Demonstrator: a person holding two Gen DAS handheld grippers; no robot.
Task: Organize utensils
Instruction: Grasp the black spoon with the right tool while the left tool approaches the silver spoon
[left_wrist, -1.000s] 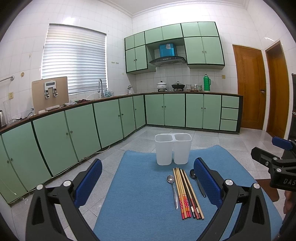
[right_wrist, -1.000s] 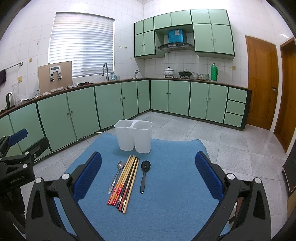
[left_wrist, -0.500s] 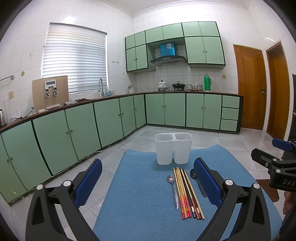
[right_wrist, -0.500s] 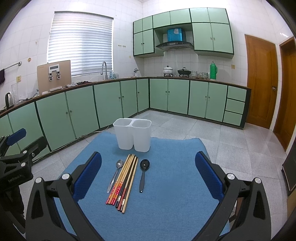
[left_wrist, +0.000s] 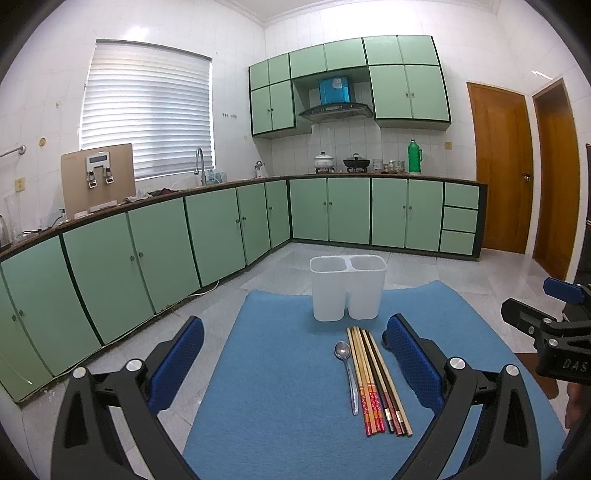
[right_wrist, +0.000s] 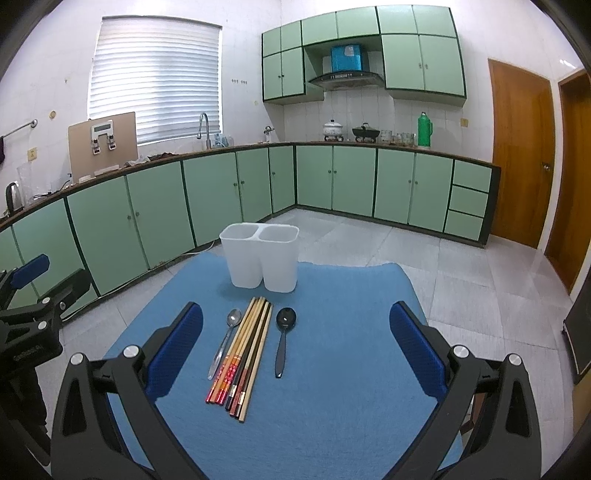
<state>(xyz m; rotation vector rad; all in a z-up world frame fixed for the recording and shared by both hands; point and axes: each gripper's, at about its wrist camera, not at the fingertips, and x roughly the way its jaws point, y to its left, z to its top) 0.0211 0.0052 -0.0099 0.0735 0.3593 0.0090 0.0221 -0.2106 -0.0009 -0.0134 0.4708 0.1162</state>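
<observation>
Nothing has moved but a slight camera drift. Both my left claw (left_wrist: 293, 363) and right claw (right_wrist: 295, 349) hang spread, empty. Chopsticks (right_wrist: 243, 350) lie just before the holder (right_wrist: 260, 258): light, stiff, slippery; I'd pinch mid-shaft.

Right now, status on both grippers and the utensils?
Left gripper open, right gripper open, both empty. Chopsticks, metal spoon, black spoon flat on blue mat. Two-compartment holder looks empty. Nothing in the way.

Matt blue cloth mat (right_wrist: 332, 369) w/ fuzzy nap. White semi-clear plastic holder (right_wrist: 260, 258). Shiny metal spoon (right_wrist: 225, 341), glossy black plastic spoon (right_wrist: 283, 338), lacquered wood chopsticks (right_wrist: 243, 350). Glossy floor tiles (right_wrist: 461, 273).
</observation>
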